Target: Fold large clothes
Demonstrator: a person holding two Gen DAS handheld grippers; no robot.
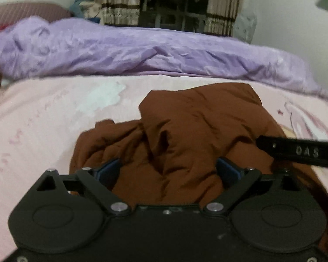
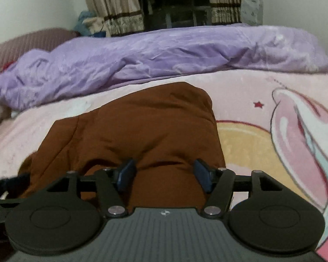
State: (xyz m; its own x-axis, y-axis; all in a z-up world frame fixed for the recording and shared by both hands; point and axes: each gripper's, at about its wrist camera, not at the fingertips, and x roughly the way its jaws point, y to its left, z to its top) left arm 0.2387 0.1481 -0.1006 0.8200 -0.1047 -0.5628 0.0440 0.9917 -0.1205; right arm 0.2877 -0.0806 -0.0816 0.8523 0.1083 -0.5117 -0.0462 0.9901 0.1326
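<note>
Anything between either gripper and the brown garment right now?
Nothing visible. The brown garment lies bunched on the pink blanket, directly ahead of the left gripper and right gripper. Both have open jaws with cloth showing between them. The purple duvet lies behind, clear of the approach.

Rumpled purple quilt [image 2: 164, 52] on pink bedsheet [image 2: 240, 91]; curtains [image 2: 111, 6] behind.
</note>
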